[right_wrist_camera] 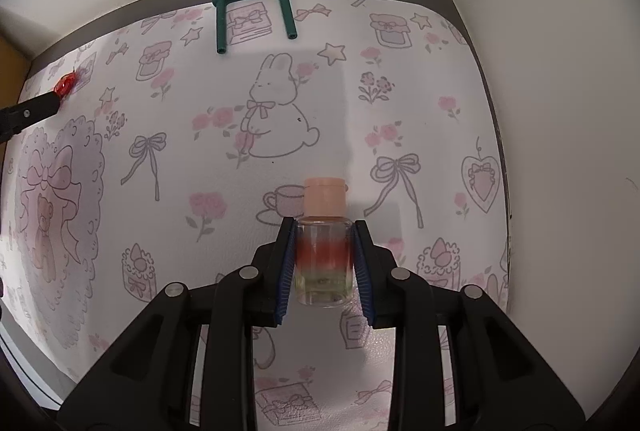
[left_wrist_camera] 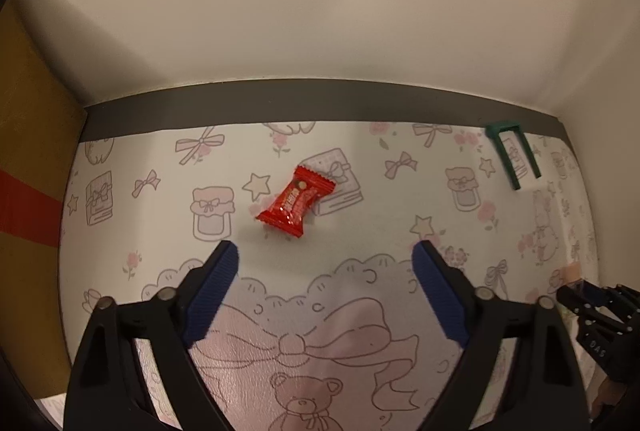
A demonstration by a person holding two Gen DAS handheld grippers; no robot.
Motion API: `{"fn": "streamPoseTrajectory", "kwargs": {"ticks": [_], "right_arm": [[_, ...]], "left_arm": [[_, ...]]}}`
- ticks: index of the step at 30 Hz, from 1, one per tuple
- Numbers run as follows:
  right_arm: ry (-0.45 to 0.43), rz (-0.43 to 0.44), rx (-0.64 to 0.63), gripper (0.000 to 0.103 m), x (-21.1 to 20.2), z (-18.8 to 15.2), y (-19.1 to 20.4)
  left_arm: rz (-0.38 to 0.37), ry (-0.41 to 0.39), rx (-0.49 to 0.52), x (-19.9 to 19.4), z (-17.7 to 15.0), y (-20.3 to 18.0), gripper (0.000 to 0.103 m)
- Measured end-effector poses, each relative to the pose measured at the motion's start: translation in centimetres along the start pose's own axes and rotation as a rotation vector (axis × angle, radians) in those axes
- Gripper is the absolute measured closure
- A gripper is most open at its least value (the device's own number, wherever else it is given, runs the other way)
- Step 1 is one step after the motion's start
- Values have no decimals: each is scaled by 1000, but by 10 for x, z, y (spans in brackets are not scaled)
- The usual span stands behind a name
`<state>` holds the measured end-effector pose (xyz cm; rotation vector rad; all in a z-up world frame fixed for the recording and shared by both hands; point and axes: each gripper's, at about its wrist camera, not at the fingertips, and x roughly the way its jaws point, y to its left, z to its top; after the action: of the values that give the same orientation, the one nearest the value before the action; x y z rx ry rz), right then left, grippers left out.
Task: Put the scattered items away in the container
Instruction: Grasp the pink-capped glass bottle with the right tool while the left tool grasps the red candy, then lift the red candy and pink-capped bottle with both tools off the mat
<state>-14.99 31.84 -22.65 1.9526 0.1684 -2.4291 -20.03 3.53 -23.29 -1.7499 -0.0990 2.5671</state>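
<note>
Left-wrist view: the left tongs (left_wrist_camera: 325,251) stand wide open above the desk (left_wrist_camera: 400,223), whose cover is printed with pink bows, jars, stars and a teddy bear. Blue ribbed pads (left_wrist_camera: 212,291) line the inner faces of both fingers, and nothing lies between them. A red candy wrapper (left_wrist_camera: 297,203) lies flat on the desk just beyond the fingertips, slightly left of the midline and apart from both pads. A green U-shaped piece (left_wrist_camera: 514,155) lies at the far right, near the grey strip (left_wrist_camera: 320,103) that runs along the far edge of the desk below the white wall (left_wrist_camera: 320,11). A brown cardboard surface with a red band (left_wrist_camera: 28,171) stands at the left edge. The right tongs (left_wrist_camera: 576,295) enter at the lower right of this view; their state cannot be told from here.

Right-wrist view: the right tongs (right_wrist_camera: 324,227) are closed on a small clear bottle (right_wrist_camera: 323,263), the blue pads pressing its two sides. The bottle has a peach cap (right_wrist_camera: 325,197) pointing away from the camera and contents banded red over pale green. It is held above a printed teacup. The green U-shaped piece (right_wrist_camera: 256,15) lies at the far edge, its two legs pointing nearward. The red candy wrapper (right_wrist_camera: 65,85) appears at the far left, beside one finger of the left tongs. No container appears in either view.
</note>
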Motion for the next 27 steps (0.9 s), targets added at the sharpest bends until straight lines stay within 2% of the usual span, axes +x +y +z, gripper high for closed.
{"fn": "streamPoseTrajectory", "kwargs": {"ticks": [6, 8, 11, 16, 21, 27], "right_arm": [[-1, -4, 11, 74, -1, 3, 4], [-11, -18, -5, 74, -1, 4, 9], [-21, -38, -26, 74, -2, 6, 14], [-22, -30, -27, 74, -2, 12, 12], [-19, -25, -28, 74, 0, 20, 10], [-14, -32, -25, 74, -1, 24, 13]], "left_arm": [[29, 17, 60, 14, 7, -5, 43], [41, 21, 77, 19, 8, -6, 57], [63, 10, 107, 23, 10, -6, 67], [72, -25, 97, 14, 17, 0, 70], [101, -39, 164, 13, 24, -5, 70], [63, -16, 200, 20, 30, -9, 69]]}}
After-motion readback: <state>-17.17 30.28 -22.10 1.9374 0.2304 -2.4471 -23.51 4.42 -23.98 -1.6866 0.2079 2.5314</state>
